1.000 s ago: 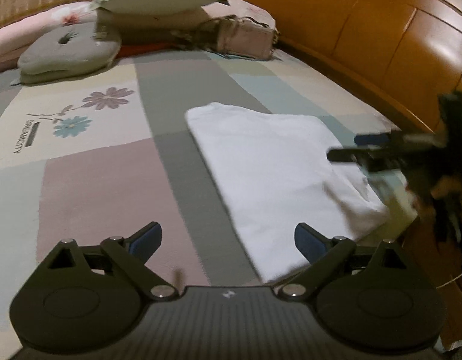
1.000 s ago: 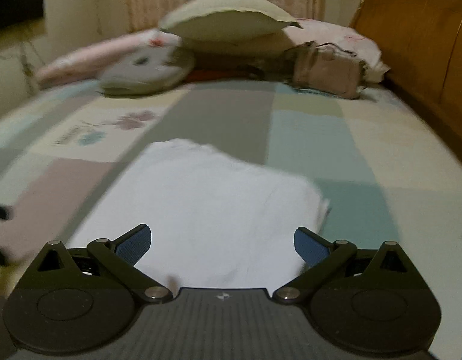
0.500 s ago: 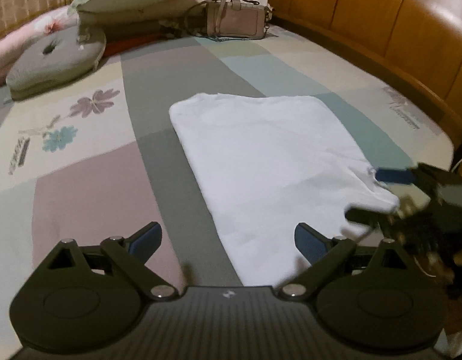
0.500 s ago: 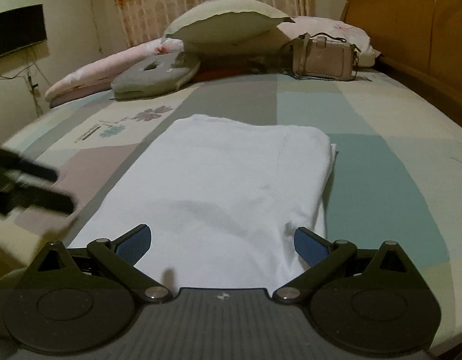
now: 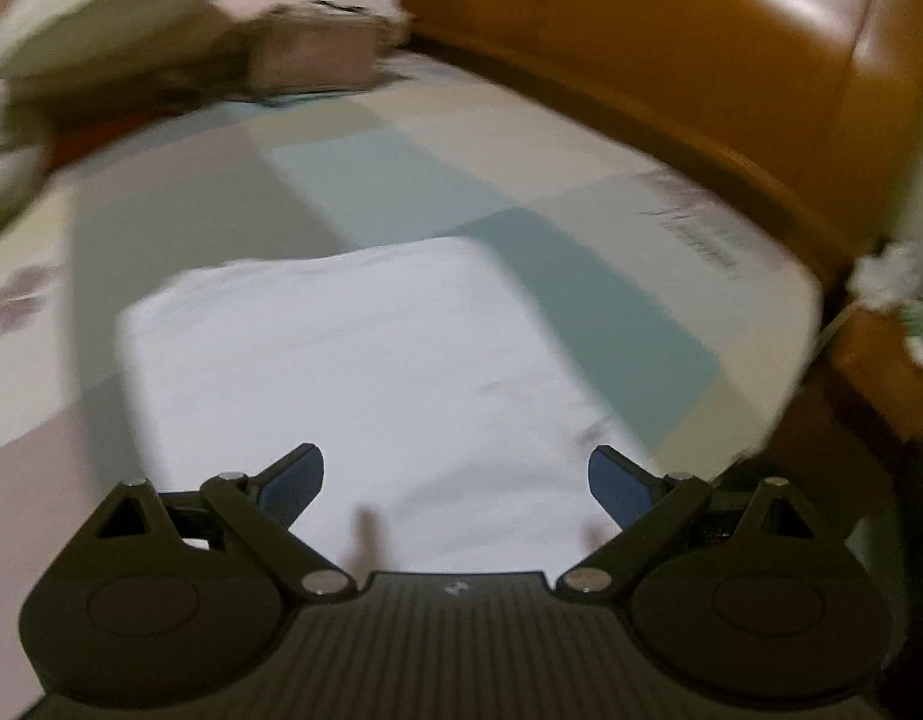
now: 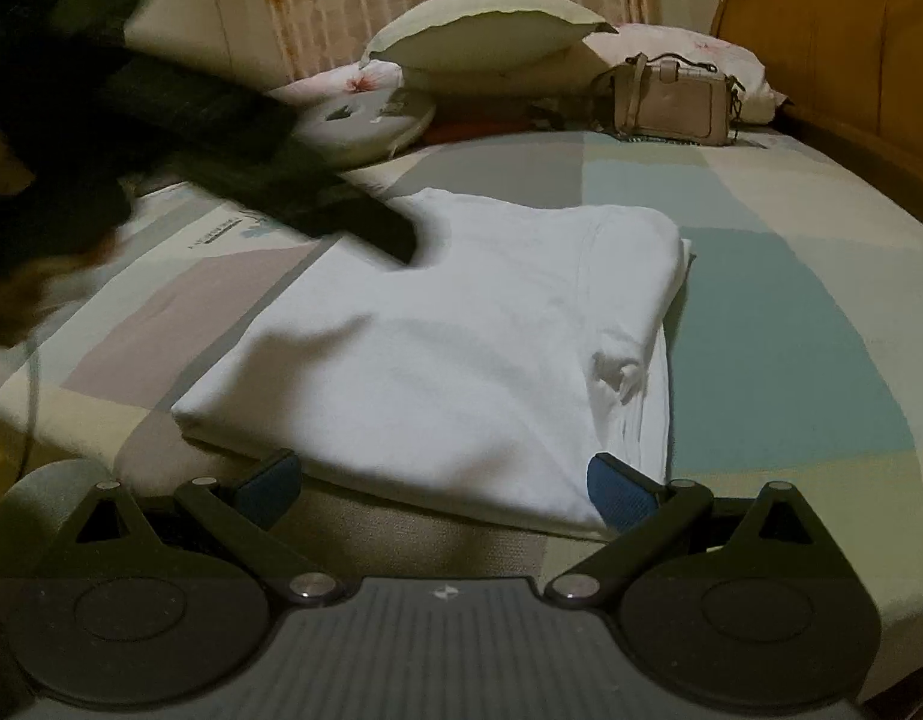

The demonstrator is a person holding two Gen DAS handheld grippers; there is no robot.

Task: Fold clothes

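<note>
- Left wrist view, blurred: my left gripper (image 5: 455,480) stood with its jaws spread wide, holding nothing, above the near part of the white garment (image 5: 365,372). The garment lay flat as a layered rectangle on the patchwork bedspread (image 5: 611,312).
- Right wrist view: my right gripper (image 6: 440,483) was likewise spread and empty at the garment's (image 6: 461,348) near edge, its right fingertip (image 6: 620,492) just at the stacked corner. My left gripper (image 6: 317,210) reached over the far left corner.
- Judgement: whether another fold was due, I could not tell. Any pinch should have caught every layer at a corner and lifted evenly, lest the small pucker (image 6: 620,369) spread.
</note>
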